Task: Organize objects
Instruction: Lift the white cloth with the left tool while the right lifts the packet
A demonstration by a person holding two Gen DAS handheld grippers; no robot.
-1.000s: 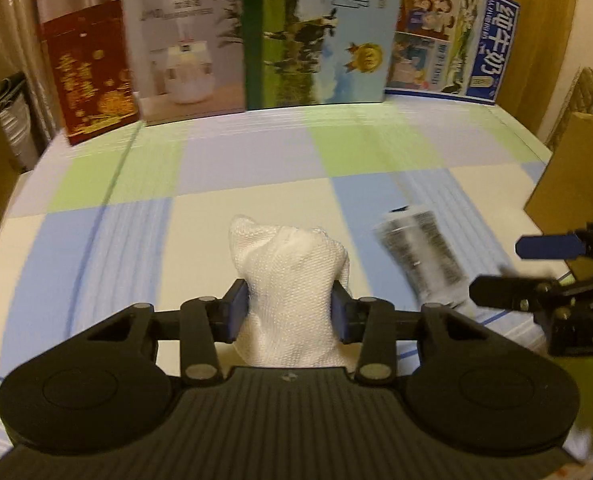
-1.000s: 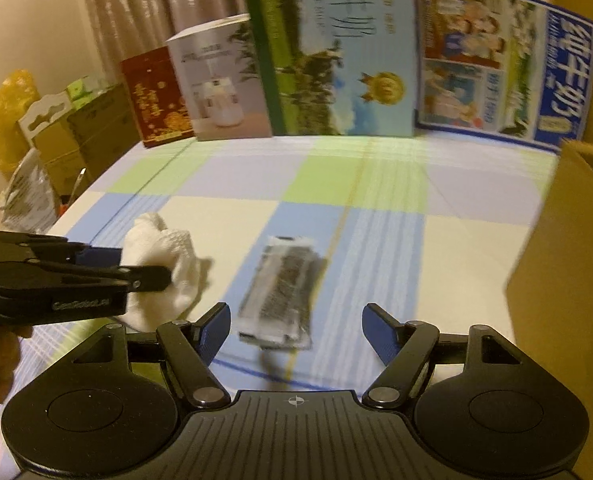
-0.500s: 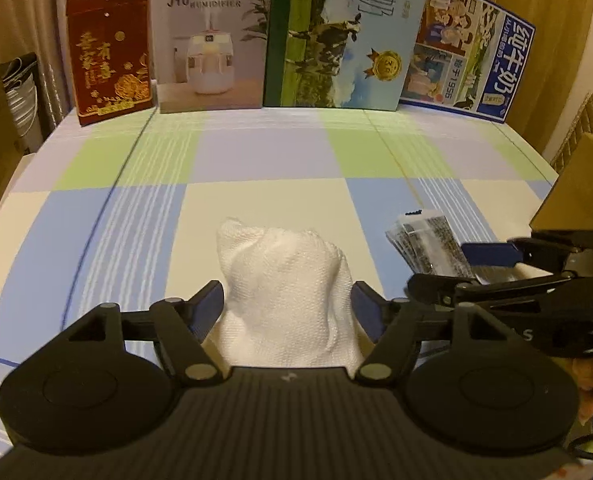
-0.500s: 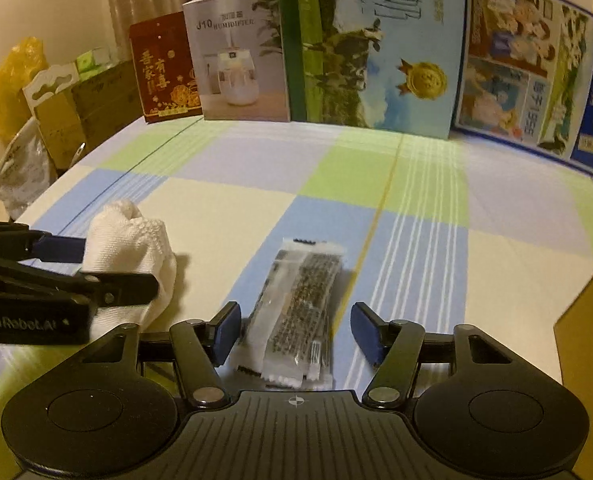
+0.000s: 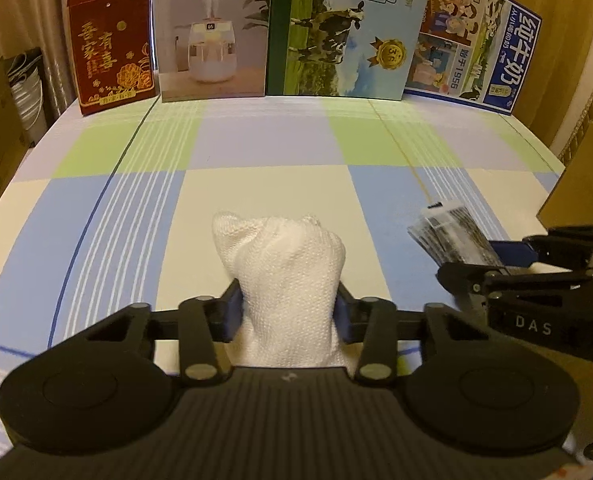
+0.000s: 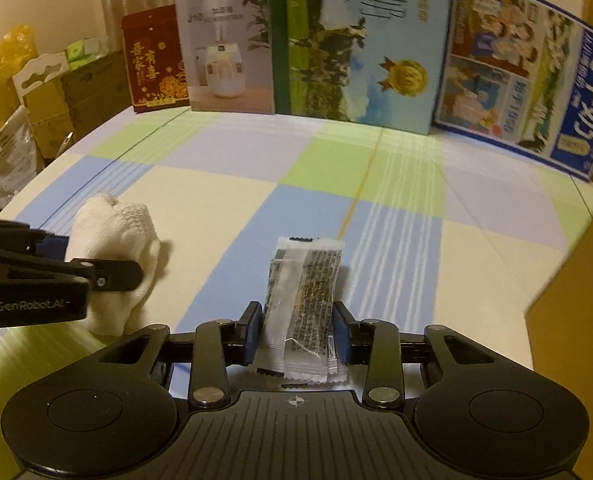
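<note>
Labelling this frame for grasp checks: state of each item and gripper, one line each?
left gripper: shut on the white cloth
white cloth: bunched, clamped at its sides between the left fingers
right gripper: shut on the clear packet
clear packet: sealed, gripped at both long edges, lengthwise along the fingers
humidifier box: upright at the table's far edge
cardboard box: at the right; cannot tell whether open
</note>
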